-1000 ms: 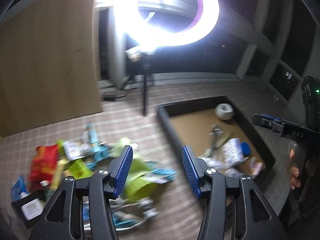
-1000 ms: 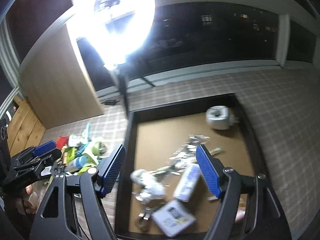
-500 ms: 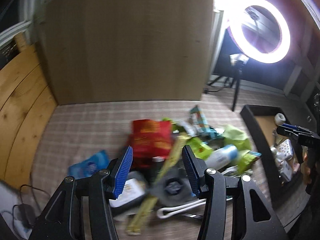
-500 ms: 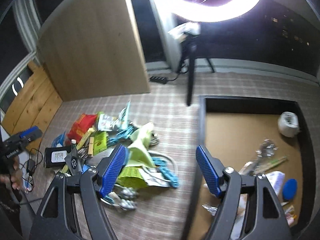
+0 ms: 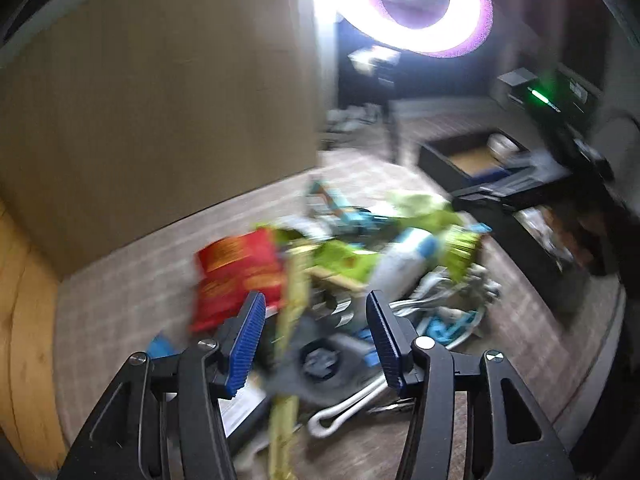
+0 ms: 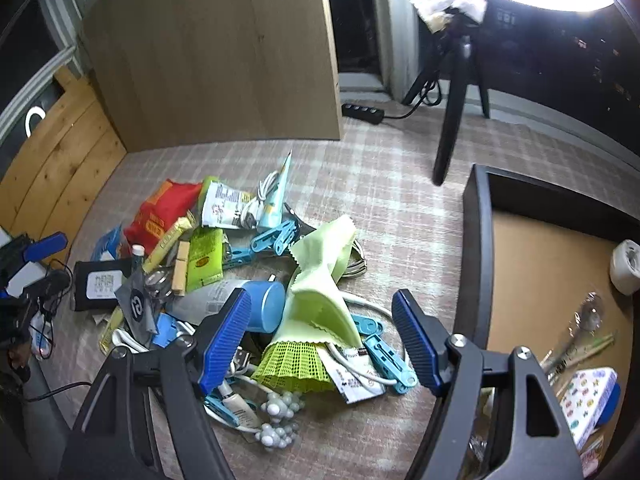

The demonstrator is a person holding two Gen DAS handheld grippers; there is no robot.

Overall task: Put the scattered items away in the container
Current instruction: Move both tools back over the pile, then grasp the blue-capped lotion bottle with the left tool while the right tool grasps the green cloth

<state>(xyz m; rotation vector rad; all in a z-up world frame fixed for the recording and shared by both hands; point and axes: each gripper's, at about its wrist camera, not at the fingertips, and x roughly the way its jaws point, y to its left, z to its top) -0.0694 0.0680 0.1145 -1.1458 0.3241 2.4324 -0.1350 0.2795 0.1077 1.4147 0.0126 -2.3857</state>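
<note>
- Two grippers, mine: the left gripper (image 5: pixel 316 340) is opening, empty, and the right gripper (image 6: pixel 322 338) gapes wide, empty, over the scattered pile (image 6: pixel 240 264), ready to pick.
- The container (image 6: pixel 476 240) waits just right of it, partly filled.

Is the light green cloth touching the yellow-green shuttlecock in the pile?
Touching. The right wrist view shows the light green cloth draped with its lower edge lying on the yellow-green shuttlecock, no gap between them.
</note>
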